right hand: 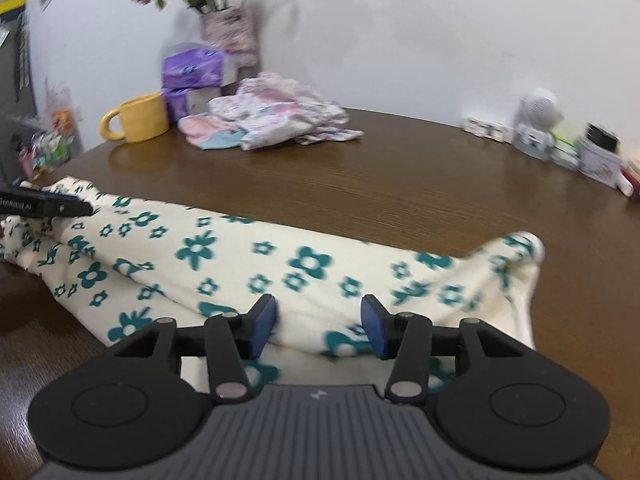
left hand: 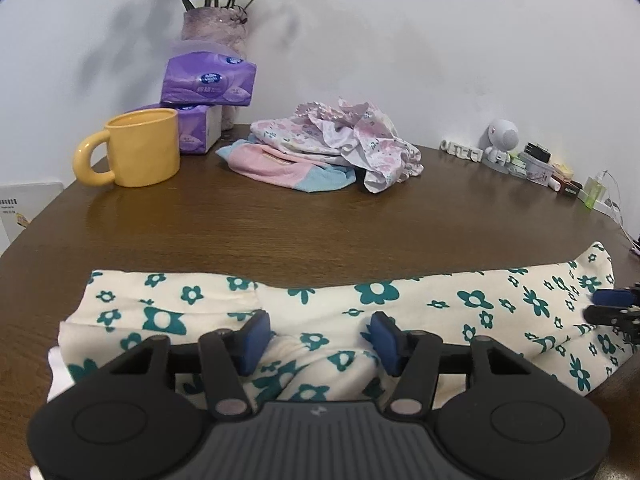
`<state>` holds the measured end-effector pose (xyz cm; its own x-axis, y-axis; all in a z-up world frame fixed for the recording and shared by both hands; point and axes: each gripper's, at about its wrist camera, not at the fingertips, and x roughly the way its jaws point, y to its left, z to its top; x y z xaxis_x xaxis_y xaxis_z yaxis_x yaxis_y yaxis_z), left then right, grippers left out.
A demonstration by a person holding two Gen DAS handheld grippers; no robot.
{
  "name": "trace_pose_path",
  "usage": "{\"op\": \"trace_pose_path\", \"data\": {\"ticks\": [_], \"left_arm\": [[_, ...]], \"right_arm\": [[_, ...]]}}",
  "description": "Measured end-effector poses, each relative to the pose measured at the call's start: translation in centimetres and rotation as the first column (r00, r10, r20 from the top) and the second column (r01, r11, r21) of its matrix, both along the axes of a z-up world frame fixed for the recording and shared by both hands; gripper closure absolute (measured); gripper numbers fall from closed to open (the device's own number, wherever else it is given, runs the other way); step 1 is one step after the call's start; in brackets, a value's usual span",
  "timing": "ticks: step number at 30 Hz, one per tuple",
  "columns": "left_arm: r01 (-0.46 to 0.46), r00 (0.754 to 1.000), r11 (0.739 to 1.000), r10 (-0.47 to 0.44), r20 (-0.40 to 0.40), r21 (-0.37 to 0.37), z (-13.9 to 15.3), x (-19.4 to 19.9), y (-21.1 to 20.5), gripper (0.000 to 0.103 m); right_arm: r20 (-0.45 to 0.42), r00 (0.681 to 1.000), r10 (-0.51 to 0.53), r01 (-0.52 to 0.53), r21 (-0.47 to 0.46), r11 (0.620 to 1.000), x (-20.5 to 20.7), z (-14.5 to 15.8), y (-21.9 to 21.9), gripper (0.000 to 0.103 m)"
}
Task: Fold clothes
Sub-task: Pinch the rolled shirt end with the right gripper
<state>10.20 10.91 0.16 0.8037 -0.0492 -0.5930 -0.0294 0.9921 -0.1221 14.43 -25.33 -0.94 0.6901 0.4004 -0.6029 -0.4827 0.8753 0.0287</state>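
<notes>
I see both jaw pairs parted, pads clear of cloth: left gripper (left hand: 318, 338) and right gripper (right hand: 319, 326) over the floral garment (left hand: 400, 312) on table (left hand: 280, 232).

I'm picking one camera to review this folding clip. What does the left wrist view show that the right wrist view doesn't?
Only the left wrist view: the left end of the cream cloth with teal flowers, with a folded layer edge, and a green clear bottle at the far right.

Only the right wrist view: the cloth's right end bunched up, and a dark cabinet past the table's left edge.

Both: the brown wooden table, yellow mug, purple tissue packs, flower vase, pile of pastel clothes and white figurine.
</notes>
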Motion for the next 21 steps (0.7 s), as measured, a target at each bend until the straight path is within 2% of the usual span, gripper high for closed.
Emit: {"op": "trace_pose_path", "data": {"ticks": [2, 6, 11, 13, 15, 17, 21], "left_arm": [[-0.011, 1.000, 1.000, 0.011, 0.011, 0.001, -0.1, -0.1, -0.1, 0.047], [-0.014, 1.000, 1.000, 0.014, 0.021, 0.001, -0.1, -0.1, -0.2, 0.047], [-0.012, 0.999, 1.000, 0.012, 0.030, -0.005, -0.2, -0.3, -0.1, 0.048], [-0.012, 0.999, 1.000, 0.013, 0.032, -0.009, -0.2, -0.3, -0.1, 0.047], [-0.010, 0.999, 1.000, 0.010, 0.033, -0.007, -0.2, -0.3, -0.2, 0.044], [-0.009, 0.999, 1.000, 0.009, 0.033, -0.005, -0.2, -0.3, -0.3, 0.043], [-0.011, 0.999, 1.000, 0.011, 0.035, -0.014, -0.2, -0.3, -0.3, 0.043]], "right_arm": [[0.012, 0.999, -0.038, 0.038, 0.000, 0.999, -0.3, 0.1, -1.0, 0.065], [0.012, 0.998, -0.058, 0.058, 0.022, 0.998, -0.5, -0.2, -2.2, 0.066], [0.007, 0.996, -0.086, 0.085, 0.108, 0.991, -0.7, 1.0, -3.6, 0.065], [0.018, 0.986, -0.165, 0.160, 0.158, 0.974, -0.5, 1.8, -5.2, 0.063], [0.022, 0.961, -0.276, 0.267, 0.191, 0.945, 0.2, 2.6, -7.1, 0.063], [0.004, 0.942, -0.335, 0.327, 0.216, 0.920, 1.2, 3.0, -8.4, 0.063], [-0.086, 0.944, -0.319, 0.330, 0.232, 0.915, 4.2, 2.5, -8.8, 0.065]]}}
